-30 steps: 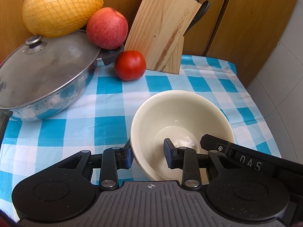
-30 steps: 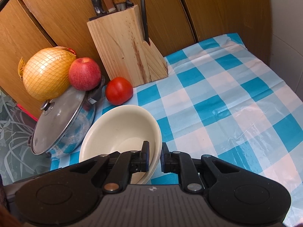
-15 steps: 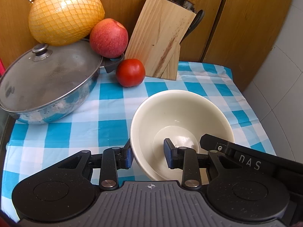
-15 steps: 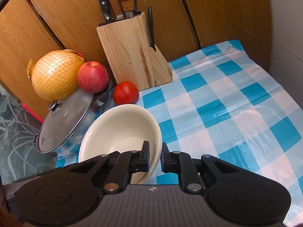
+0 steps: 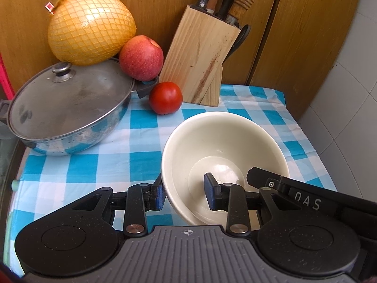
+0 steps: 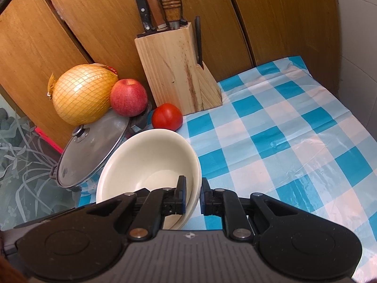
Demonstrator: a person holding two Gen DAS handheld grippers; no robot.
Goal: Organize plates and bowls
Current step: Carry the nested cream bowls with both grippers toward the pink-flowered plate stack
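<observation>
A cream bowl (image 5: 223,146) hangs tilted above the checked tablecloth (image 5: 113,165), held from two sides. My left gripper (image 5: 185,189) is shut on its near-left wall, one blue pad outside and one inside. In the right wrist view the bowl (image 6: 150,160) shows doubled rim lines at its right edge, like nested bowls. My right gripper (image 6: 192,188) is shut on that right rim. The right gripper's black body (image 5: 306,200) shows at the bowl's right side in the left wrist view.
A lidded steel pot (image 5: 68,113) sits at the left, with a netted pomelo (image 5: 92,28) and an apple (image 5: 141,57) on and behind it. A tomato (image 5: 166,97) and a wooden knife block (image 5: 200,63) stand against the wooden cupboard doors. A tiled wall bounds the right.
Both grippers have risen and drawn back with the bowl still in their jaws. The pot, fruit and knife block now sit lower and farther off, and more cupboard shows.
</observation>
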